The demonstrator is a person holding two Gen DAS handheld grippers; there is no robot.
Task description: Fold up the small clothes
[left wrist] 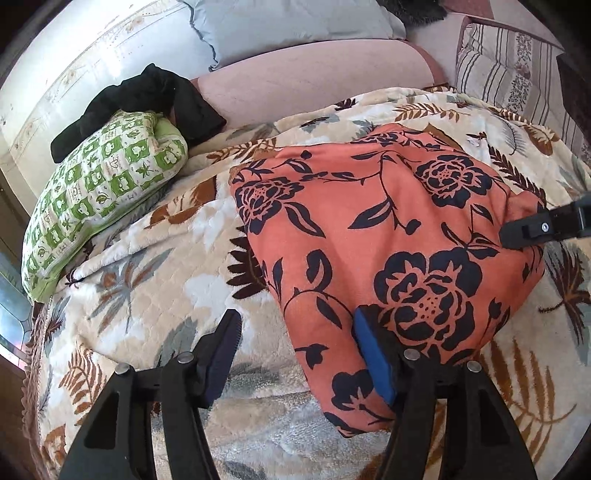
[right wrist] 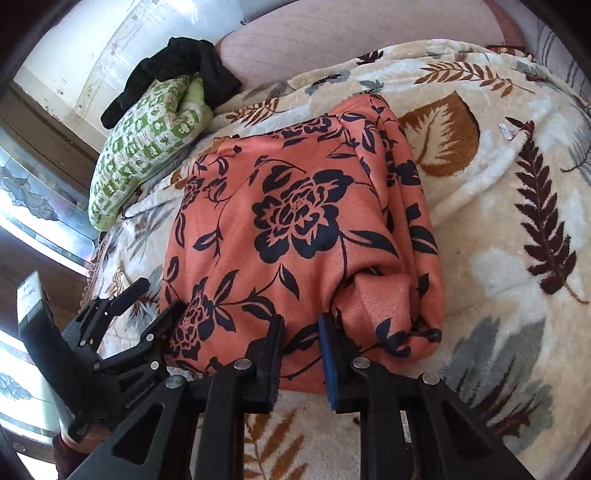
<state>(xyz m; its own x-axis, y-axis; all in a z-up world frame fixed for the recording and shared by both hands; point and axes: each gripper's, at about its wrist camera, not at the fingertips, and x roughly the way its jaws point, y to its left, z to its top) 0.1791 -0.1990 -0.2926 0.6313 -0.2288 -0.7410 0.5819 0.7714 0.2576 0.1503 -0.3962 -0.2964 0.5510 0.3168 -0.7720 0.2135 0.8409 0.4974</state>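
Observation:
An orange garment with black flowers [left wrist: 376, 236] lies folded on the leaf-patterned blanket [left wrist: 155, 295]; it also shows in the right wrist view [right wrist: 295, 229]. My left gripper [left wrist: 295, 354] is open at the garment's near left corner, its right finger [left wrist: 373, 362] touching the cloth edge, its left finger [left wrist: 221, 354] over the blanket. My right gripper [right wrist: 301, 354] is nearly closed at the garment's near edge with a fold of cloth between its fingers. Its tip shows in the left wrist view [left wrist: 532, 229] resting on the garment's right side.
A folded green-and-white checked cloth [left wrist: 99, 192] with a black garment [left wrist: 147, 99] behind it lies at the far left. A pink headboard cushion [left wrist: 314, 81], a grey pillow [left wrist: 288, 26] and a striped cushion [left wrist: 509, 70] stand behind. The bed's left edge drops to a floor [right wrist: 33, 206].

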